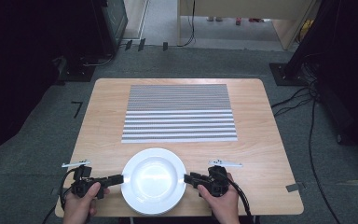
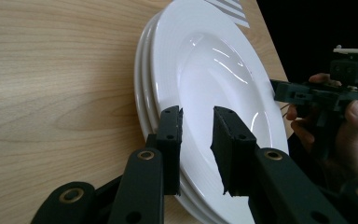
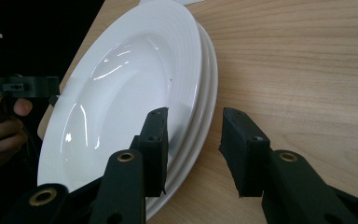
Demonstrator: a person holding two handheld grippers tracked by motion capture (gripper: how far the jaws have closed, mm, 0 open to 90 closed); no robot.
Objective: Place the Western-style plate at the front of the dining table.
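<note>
Here, stacked plates (image 1: 153,181) between both grippers' jaws.

Light wooden counter (image 1: 261,140); grey-and-white striped mat (image 1: 179,113) lying flat at centre. Grey carpeted floor (image 1: 37,154) around; black cables (image 1: 307,116) at right.

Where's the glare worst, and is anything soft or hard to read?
High view: the plate stack blows out to near-white at its centre, and the surroundings fall to black. Left gripper view: streaky highlights on the plate; the near fingers look slightly soft. Right gripper view: similar streaks, wood grain sharp.
</note>
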